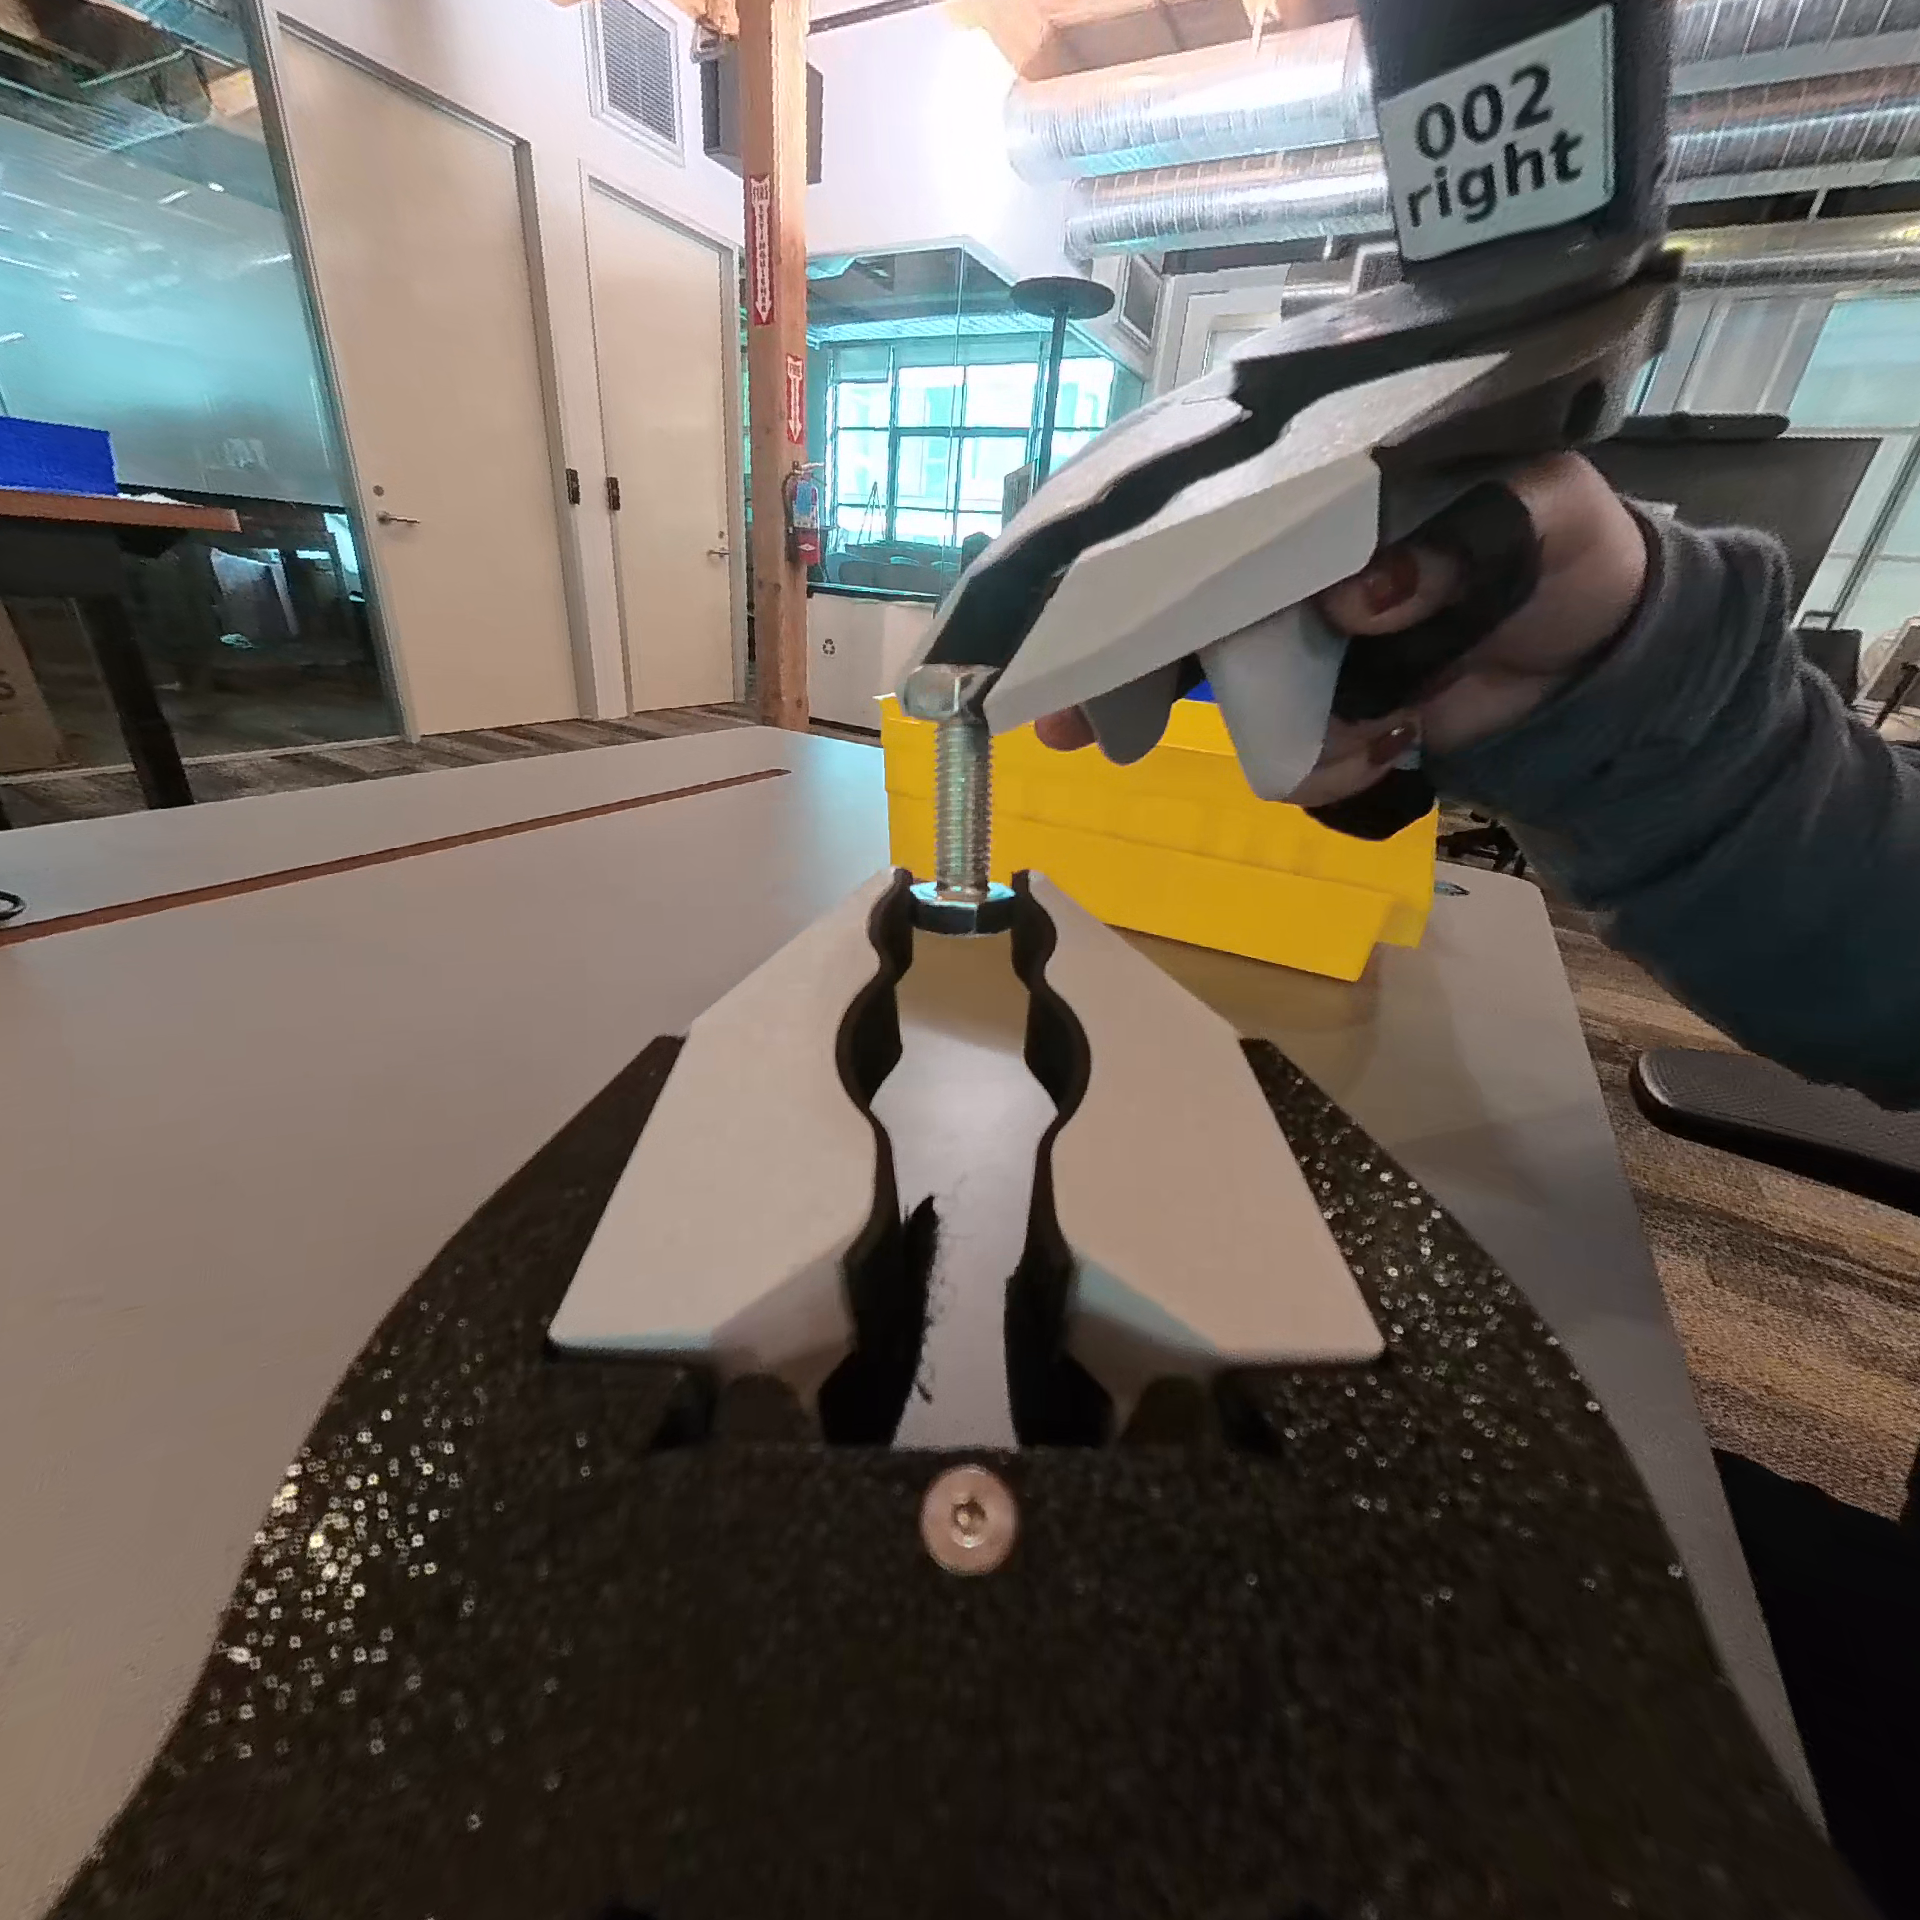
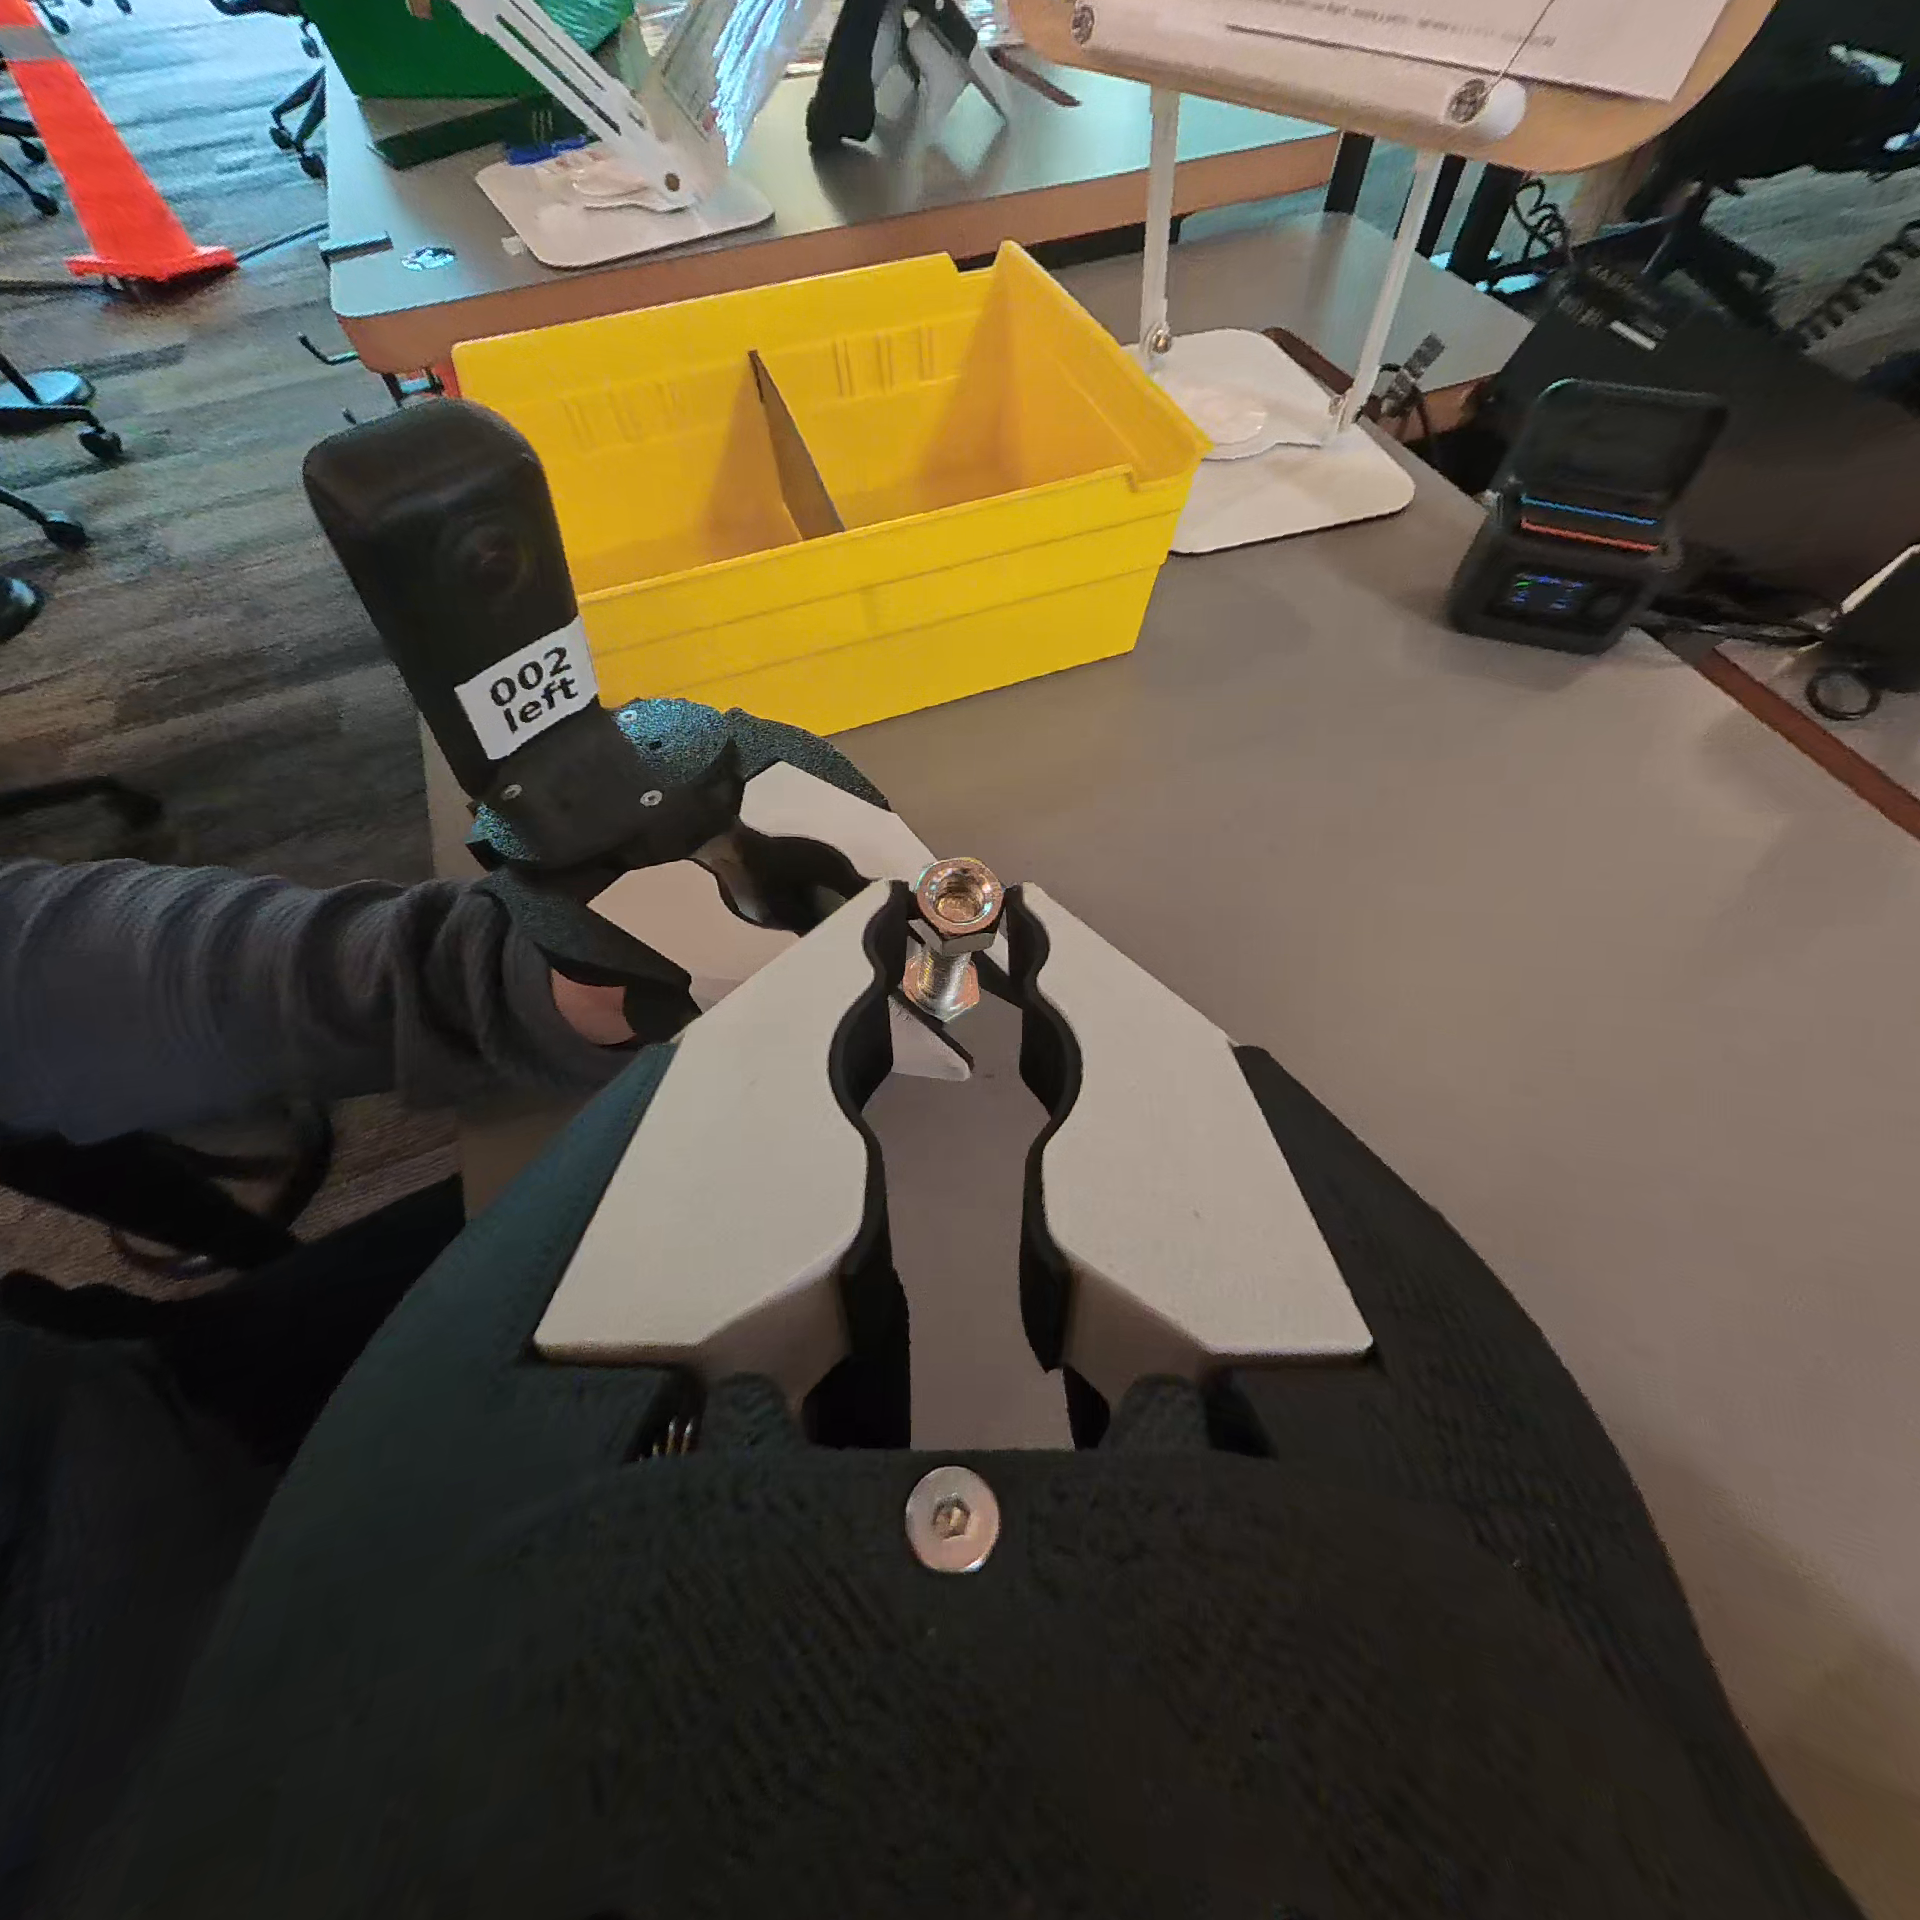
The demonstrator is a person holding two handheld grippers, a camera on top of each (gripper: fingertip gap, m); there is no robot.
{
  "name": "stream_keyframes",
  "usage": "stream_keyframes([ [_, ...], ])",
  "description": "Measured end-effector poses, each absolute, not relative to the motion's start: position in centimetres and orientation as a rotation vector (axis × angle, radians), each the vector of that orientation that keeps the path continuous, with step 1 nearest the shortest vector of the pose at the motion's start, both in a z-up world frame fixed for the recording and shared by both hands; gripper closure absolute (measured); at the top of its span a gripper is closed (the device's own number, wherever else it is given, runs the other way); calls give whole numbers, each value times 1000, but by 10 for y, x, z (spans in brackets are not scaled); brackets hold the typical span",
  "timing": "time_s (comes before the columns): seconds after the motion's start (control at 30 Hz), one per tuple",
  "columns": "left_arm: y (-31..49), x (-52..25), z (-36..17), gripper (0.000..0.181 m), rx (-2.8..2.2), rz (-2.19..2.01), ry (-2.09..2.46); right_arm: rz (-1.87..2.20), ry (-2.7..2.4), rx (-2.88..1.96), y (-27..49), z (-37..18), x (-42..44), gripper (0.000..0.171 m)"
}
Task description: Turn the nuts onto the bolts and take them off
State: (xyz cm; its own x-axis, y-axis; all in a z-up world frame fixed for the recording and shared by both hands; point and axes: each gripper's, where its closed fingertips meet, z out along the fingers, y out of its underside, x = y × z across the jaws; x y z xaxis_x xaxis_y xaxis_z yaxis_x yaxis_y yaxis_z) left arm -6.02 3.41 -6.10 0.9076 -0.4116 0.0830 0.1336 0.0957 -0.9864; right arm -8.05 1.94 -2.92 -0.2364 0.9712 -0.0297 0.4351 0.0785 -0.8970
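Note:
A silver bolt (image 1: 963, 805) stands upright above the grey table (image 1: 416, 1039), head up. My left gripper (image 1: 961, 896) is shut on a hex nut (image 1: 961, 916) at the bolt's lower end, held level between its fingertips. My right gripper (image 1: 961, 698) comes down from the upper right and is shut on the bolt's hex head (image 1: 940, 691). In the right wrist view my right gripper (image 2: 956, 906) pinches the bolt head (image 2: 956, 899) seen from above. The nut (image 2: 940, 1000) sits below it in the left gripper (image 2: 925, 1013), which reaches in from the left.
A yellow two-compartment bin (image 2: 883, 623) stands on the table behind the grippers; both compartments look empty. It also shows in the left wrist view (image 1: 1195, 862). A white stand base (image 2: 1288, 447) and a small black device (image 2: 1579, 520) sit at the right. A chair armrest (image 1: 1766, 1112) is beside the table. The grippers are tip to tip, or close to it.

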Motion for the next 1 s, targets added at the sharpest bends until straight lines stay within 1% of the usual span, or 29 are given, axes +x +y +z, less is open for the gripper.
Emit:
stream_keyframes([
  [0.03,34,-60,-61,164,-1422,-410,235,1114,-1739,-1392,20,-29,-81,154],
  [0.4,35,-61,-61,164,-1419,-412,233,1123,-1714,-1343,20,-29,-82,153],
  [0.53,34,-63,-60,164,-1413,-414,223,1146,-1718,-1334,16,-29,-81,142],
  [0.57,34,-64,-59,164,-1407,-415,218,1149,-1711,-1326,16,-28,-81,135],
  [0.63,33,-65,-57,164,-1392,-430,210,1185,-1679,-1273,13,-24,-83,112],
  [0.7,30,-64,-53,164,-1357,-466,209,1263,-1640,-1217,7,-20,-84,104],
  [0.73,30,-65,-51,165,-1344,-481,204,1322,-1625,-1190,1,-18,-85,101],
  [0.83,29,-64,-50,164,-1338,-502,205,1466,-1571,-1150,-9,-14,-86,101],
  [1.0,30,-64,-51,164,-1345,-484,209,1544,-1520,-1122,-13,-13,-83,100],
])
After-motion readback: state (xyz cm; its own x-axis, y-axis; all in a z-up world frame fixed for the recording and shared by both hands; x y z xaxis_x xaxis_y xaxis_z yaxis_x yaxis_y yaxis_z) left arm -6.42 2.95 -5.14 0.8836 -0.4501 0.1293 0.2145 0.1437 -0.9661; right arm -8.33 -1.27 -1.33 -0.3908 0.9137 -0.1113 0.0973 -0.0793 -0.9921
